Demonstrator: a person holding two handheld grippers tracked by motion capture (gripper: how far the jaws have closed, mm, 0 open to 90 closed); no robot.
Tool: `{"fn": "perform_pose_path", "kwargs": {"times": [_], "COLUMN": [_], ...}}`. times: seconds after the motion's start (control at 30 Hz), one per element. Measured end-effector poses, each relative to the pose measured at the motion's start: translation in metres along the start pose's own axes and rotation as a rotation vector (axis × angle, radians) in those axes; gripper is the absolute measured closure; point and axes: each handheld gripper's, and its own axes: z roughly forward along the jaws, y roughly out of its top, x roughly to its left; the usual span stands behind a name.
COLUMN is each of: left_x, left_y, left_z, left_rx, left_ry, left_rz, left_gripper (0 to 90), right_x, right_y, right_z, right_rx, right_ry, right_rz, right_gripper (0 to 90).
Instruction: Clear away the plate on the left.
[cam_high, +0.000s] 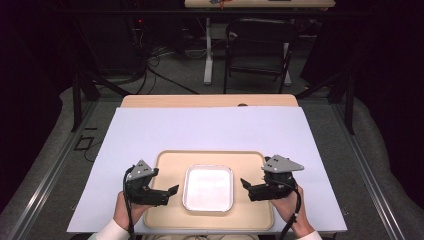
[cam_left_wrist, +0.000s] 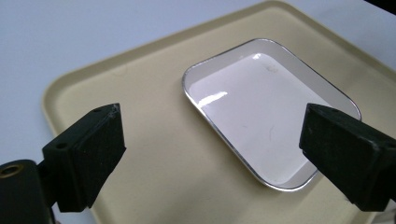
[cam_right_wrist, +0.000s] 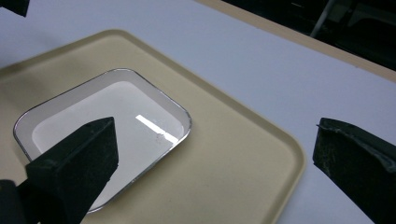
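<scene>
Both grippers (left gripper, right gripper) flank the white dish, jaws spread; high view adds forearms.

High view overhead facing forward, 2 gripper views close, oblique, all sharing the tray.

My left gripper is a blocky black unit with a grey three-cornered plate on top, dotted with small dark screw heads. A black cable loops off its outer side and trails back past my wrist. My right gripper is built the same: black body, grey triangular plate above, black cable running down along my hand. Each carries two black jaws with squared, wedge-like tips; in the left gripper view I see small round screw holes in the jaw beside the pad and a brass-coloured hole at its base. My cuffs behind both grippers are white.
</scene>
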Motion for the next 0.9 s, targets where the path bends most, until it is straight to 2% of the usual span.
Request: {"fn": "perform_pose_path", "kwargs": {"times": [0.17,0.23,0.4,0.63,0.8,0.9], "left_x": [0.015,0.019,0.027,0.039,0.048,0.054], "left_y": [-0.009,-0.011,-0.017,-0.029,-0.036,-0.039], "left_z": [-0.014,-0.017,-0.024,-0.031,-0.035,-0.037], "left_rx": [-0.016,-0.029,-0.023,-0.003,0.001,-0.006], "left_ry": [0.033,0.044,0.061,0.09,0.103,0.098], "left_rz": [-0.051,-0.06,-0.074,-0.104,-0.149,-0.187], "left_gripper": [2.5,2.0,1.8,1.6,1.8,1.8], "right_x": [-0.013,-0.017,-0.022,-0.036,-0.05,-0.059], "right_y": [-0.009,-0.014,-0.022,-0.039,-0.053,-0.06], "right_z": [-0.016,-0.019,-0.025,-0.036,-0.042,-0.042], "right_rx": [-0.036,-0.036,-0.029,0.009,0.071,0.095], "right_ry": [-0.056,-0.065,-0.091,-0.155,-0.217,-0.21], "right_rz": [0.026,0.043,0.054,0.085,0.119,0.18], "right_gripper": [0.0,0.0,0.0,0.0,0.0,0.0]}}
